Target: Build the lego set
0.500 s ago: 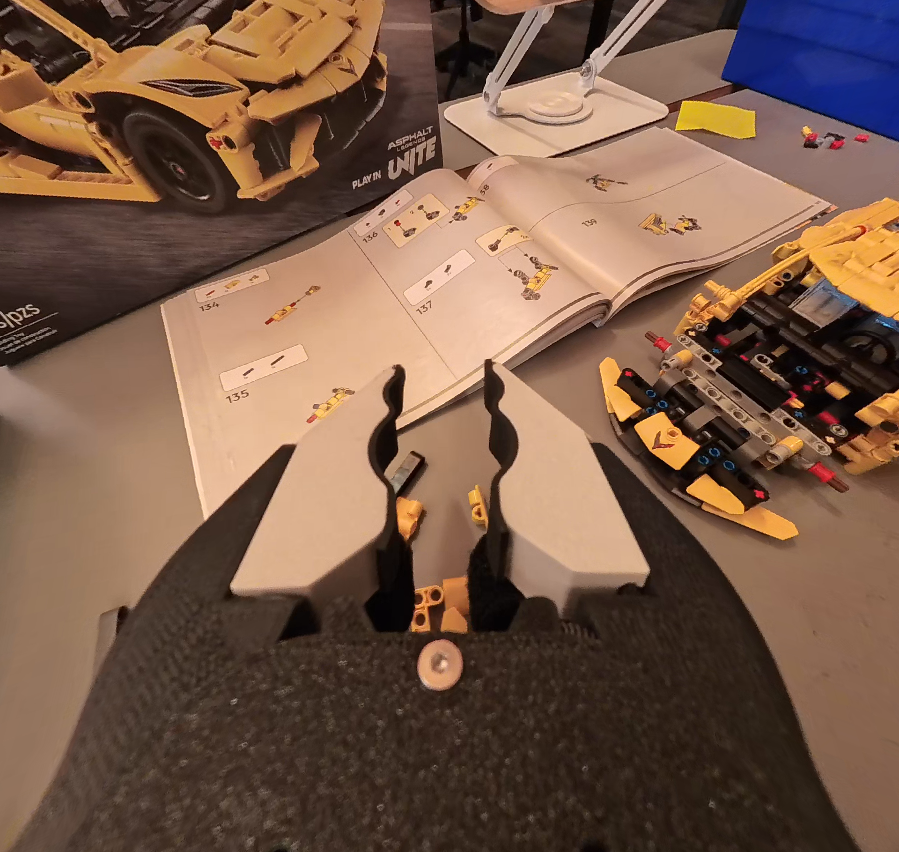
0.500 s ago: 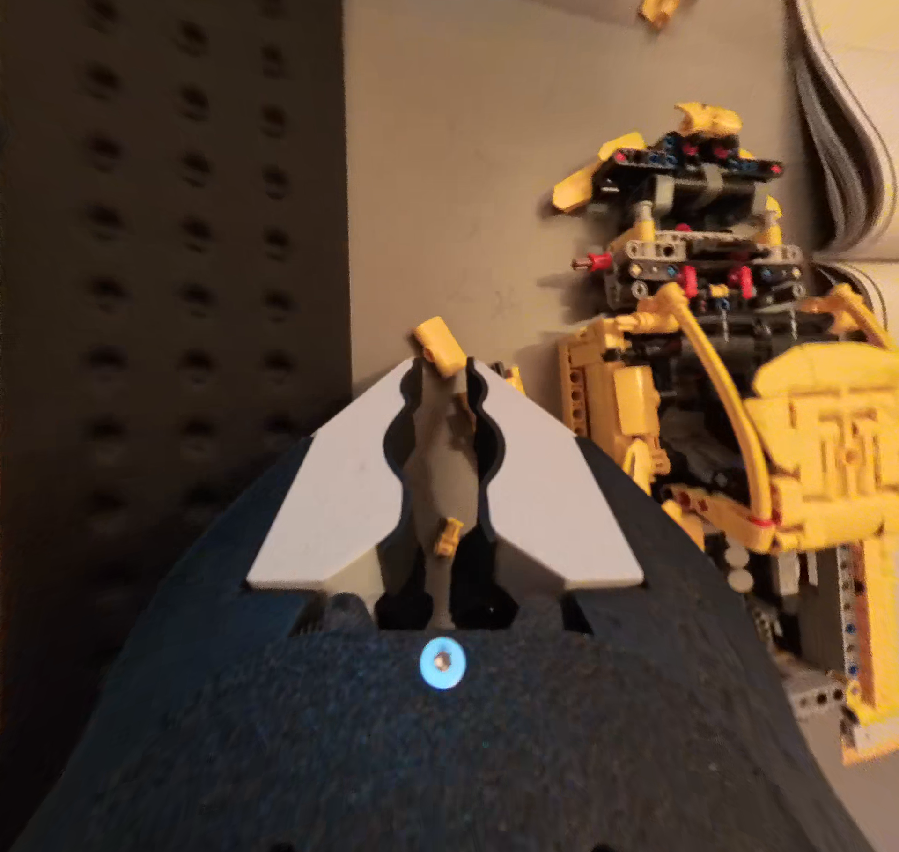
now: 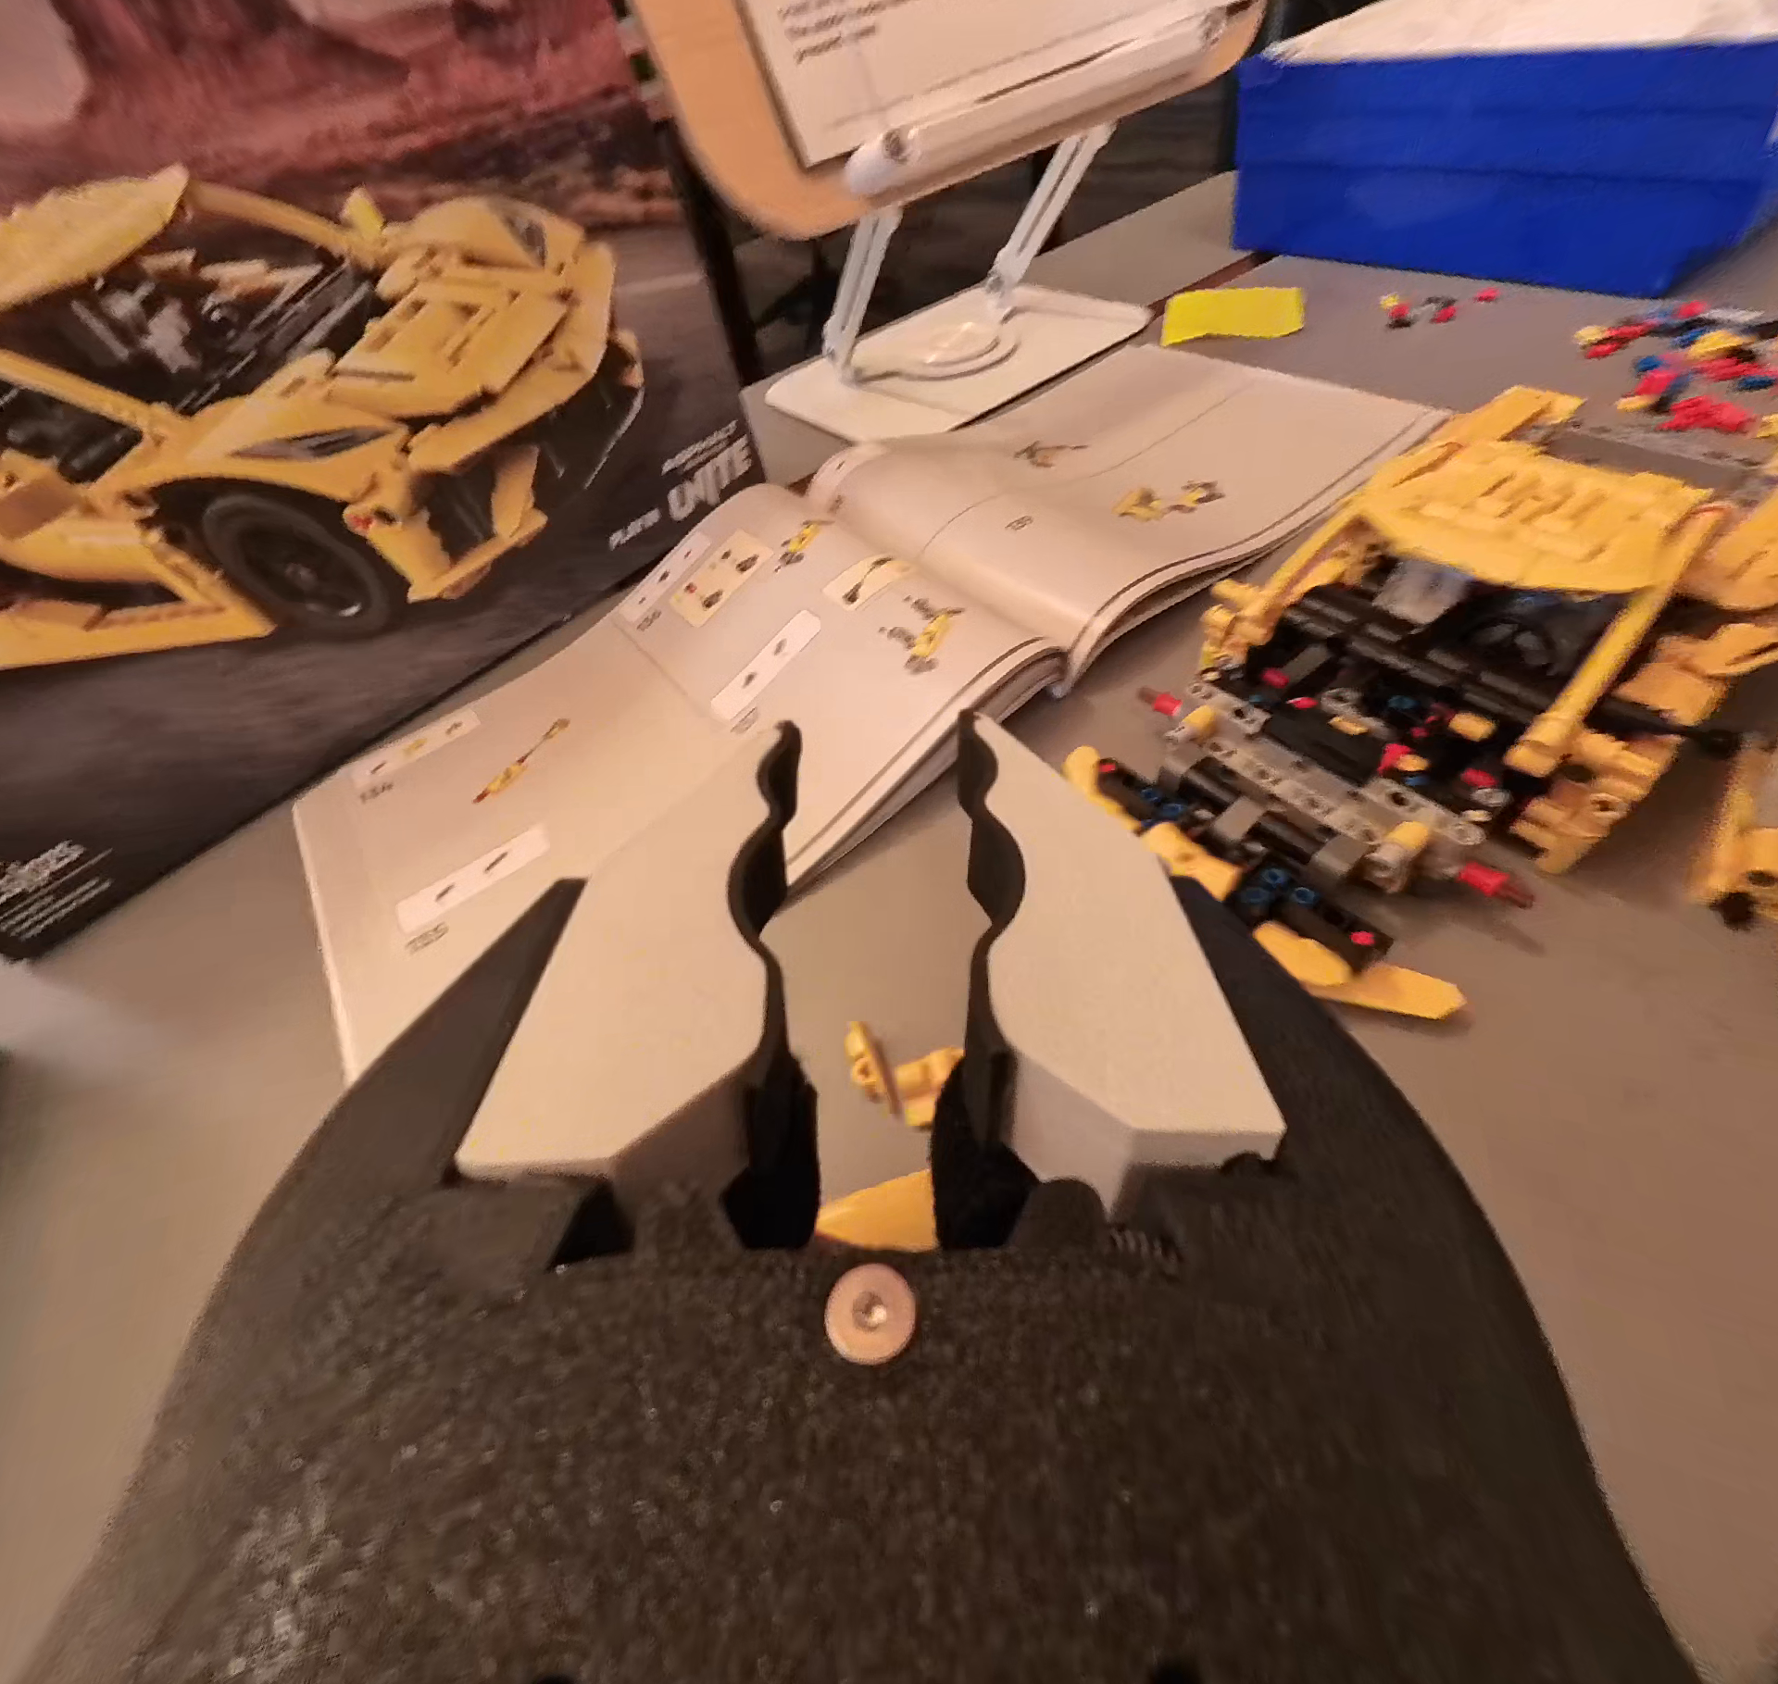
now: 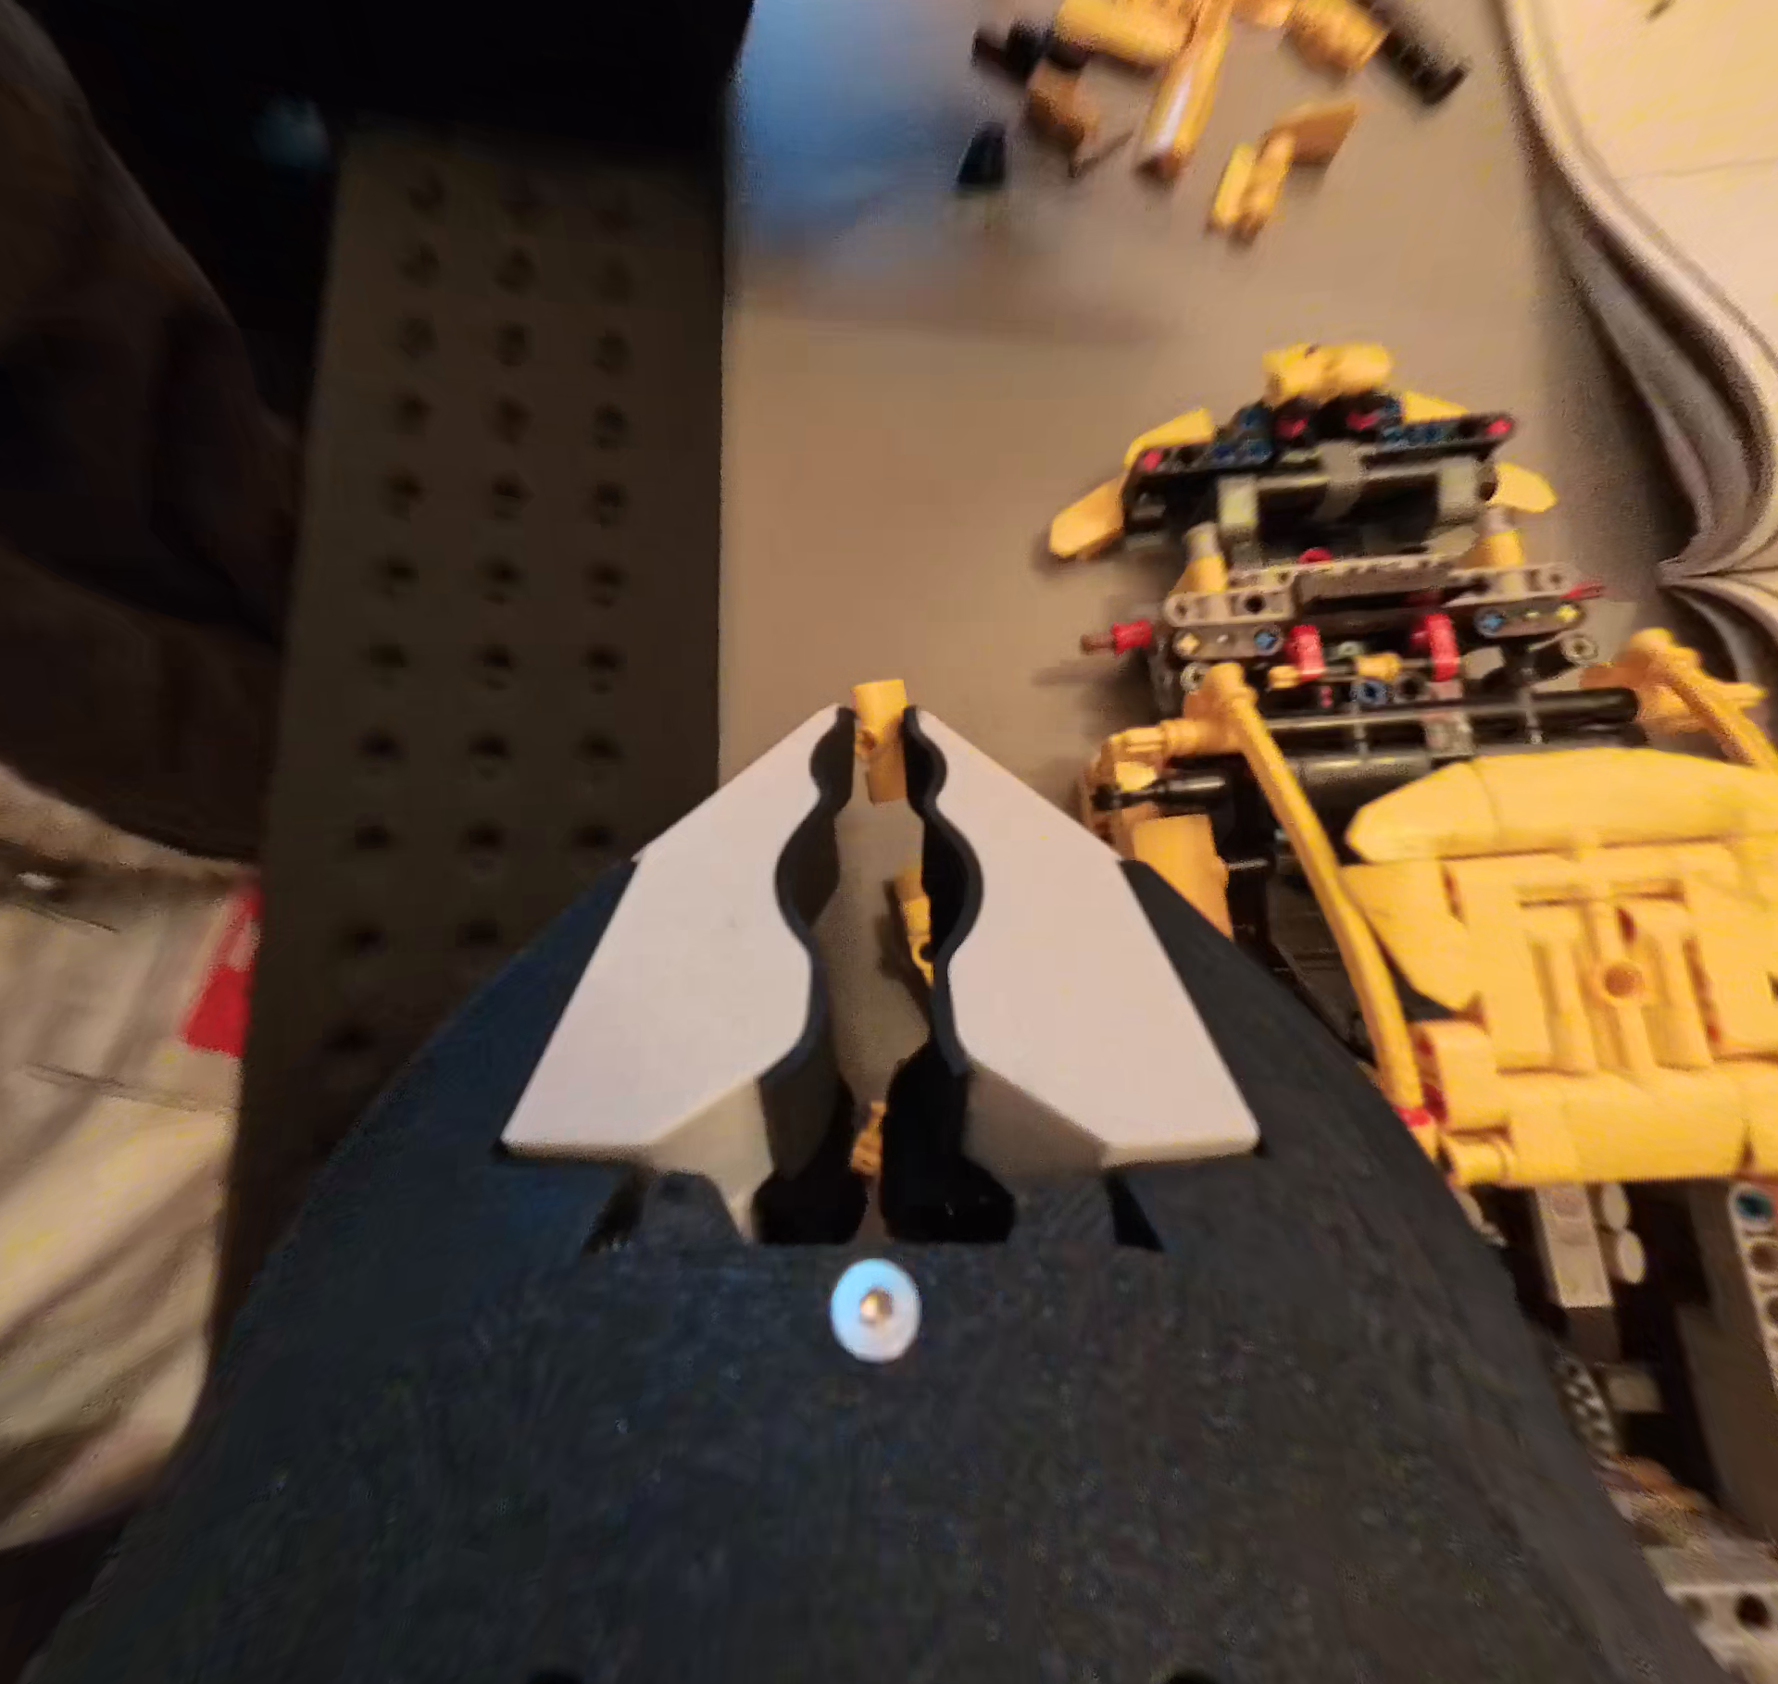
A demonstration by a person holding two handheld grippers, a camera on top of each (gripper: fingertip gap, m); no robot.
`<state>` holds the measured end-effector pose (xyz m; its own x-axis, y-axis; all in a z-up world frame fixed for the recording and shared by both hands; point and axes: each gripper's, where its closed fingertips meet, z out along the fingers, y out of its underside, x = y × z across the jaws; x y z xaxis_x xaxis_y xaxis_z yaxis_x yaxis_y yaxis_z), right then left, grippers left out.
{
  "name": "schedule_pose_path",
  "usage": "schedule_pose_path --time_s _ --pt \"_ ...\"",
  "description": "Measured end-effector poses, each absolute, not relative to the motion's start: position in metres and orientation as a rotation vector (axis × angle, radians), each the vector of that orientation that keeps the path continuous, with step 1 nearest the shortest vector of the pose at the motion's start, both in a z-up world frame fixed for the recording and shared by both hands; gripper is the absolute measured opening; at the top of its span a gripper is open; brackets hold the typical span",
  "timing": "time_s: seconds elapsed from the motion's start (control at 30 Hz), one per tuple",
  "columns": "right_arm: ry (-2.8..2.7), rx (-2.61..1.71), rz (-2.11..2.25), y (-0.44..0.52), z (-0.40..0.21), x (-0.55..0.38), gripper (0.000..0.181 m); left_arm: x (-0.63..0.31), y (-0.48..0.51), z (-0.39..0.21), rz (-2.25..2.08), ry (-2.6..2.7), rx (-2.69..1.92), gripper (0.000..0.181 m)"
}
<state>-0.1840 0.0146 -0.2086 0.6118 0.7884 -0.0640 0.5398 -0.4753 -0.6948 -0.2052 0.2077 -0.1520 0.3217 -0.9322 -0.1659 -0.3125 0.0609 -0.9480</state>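
Note:
The half-built yellow and black car model (image 3: 1424,676) lies on the grey table at the right; it also shows in the right wrist view (image 4: 1443,820). My left gripper (image 3: 877,753) is open and empty above the near edge of the open instruction booklet (image 3: 866,599), with loose yellow pieces (image 3: 900,1075) on the table below its jaws. My right gripper (image 4: 880,724) is shut on a small yellow connector piece (image 4: 883,734) at its fingertips, just left of the car model. More yellow bits show under the jaws.
The set's box (image 3: 317,445) stands at the left back. A white document stand (image 3: 962,195) and a blue bin (image 3: 1501,157) stand behind the booklet. Small red and blue pieces (image 3: 1693,368) lie far right. Loose yellow and black pieces (image 4: 1193,51) lie beyond the model; a perforated panel (image 4: 491,580) lies to the left. The tips of one gripper are about 20 centimetres away from the tips of the other.
My left gripper has lifted and pulled back, so more of the box, stand and model shows. My right gripper has drawn back too, with the yellow piece still held.

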Motion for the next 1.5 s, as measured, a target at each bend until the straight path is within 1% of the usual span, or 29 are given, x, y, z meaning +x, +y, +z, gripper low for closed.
schedule_pose_path --time_s 0.1,0.2,0.3,0.4,0.47,0.53,0.77,0.83,0.87,0.97,1.0,1.13,1.23,1.3,1.47,1.5 --pt "-0.768 -2.104 0.791 0.025 -0.17 -0.186 0.009 -0.195 0.173 -0.128 -0.94 1.204 -1.367 0.032" --pt "-0.461 -1.979 1.129 0.038 -0.133 -0.181 0.008 -0.19 0.115 -0.11 -1.349 1.313 -1.289 0.032" --pt "-0.268 -1.898 1.522 0.04 -0.115 -0.178 0.007 -0.192 0.06 -0.107 -1.712 1.5 -1.285 0.032" --pt "-0.158 -1.907 1.784 0.039 -0.112 -0.177 0.007 -0.187 0.035 -0.114 -1.803 1.602 -1.313 0.033" --pt "-0.145 -1.926 1.846 0.038 -0.112 -0.179 0.007 -0.182 0.027 -0.116 -1.837 1.602 -1.332 0.032" --pt "-0.161 -1.948 1.841 0.037 -0.113 -0.18 0.007 -0.178 0.023 -0.113 -1.914 1.563 -1.346 0.025" --pt "-0.172 -1.916 1.877 0.034 -0.107 -0.179 0.007 -0.172 0.028 -0.107 -2.022 1.436 -1.375 0.012" --pt "-0.186 -1.913 1.837 0.036 -0.108 -0.177 0.007 -0.171 0.028 -0.108 -2.054 1.412 -1.4 0.01" --pt "-0.196 -1.91 1.777 0.039 -0.109 -0.174 0.008 -0.17 0.029 -0.109 -2.077 1.398 -1.421 0.006" --pt "-0.283 -1.847 1.499 0.047 -0.103 -0.163 0.029 -0.162 0.042 -0.113 -2.154 1.232 -1.557 0.003" --pt "-0.348 -1.826 1.353 0.049 -0.102 -0.16 0.03 -0.161 0.046 -0.11 -2.216 1.151 -1.577 0.002" --pt "-0.553 -1.769 0.729 0.057 -0.104 -0.152 0.03 -0.157 0.06 -0.099 -2.416 0.829 -1.636 0.003" --pt "-0.601 -1.682 0.389 0.064 -0.102 -0.15 0.028 -0.156 0.066 -0.089 -2.554 0.601 -1.628 0.002" --pt "-0.593 -1.656 0.305 0.065 -0.1 -0.152 0.025 -0.154 0.064 -0.088 -2.571 0.556 -1.633 0.003" --pt "-0.571 -1.671 0.296 0.068 -0.104 -0.157 0.029 -0.151 0.061 -0.086 -2.608 0.504 -1.618 0.002" --pt "-0.575 -1.661 0.264 0.068 -0.103 -0.155 0.028 -0.15 0.059 -0.086 -2.616 0.509 -1.624 0.002"
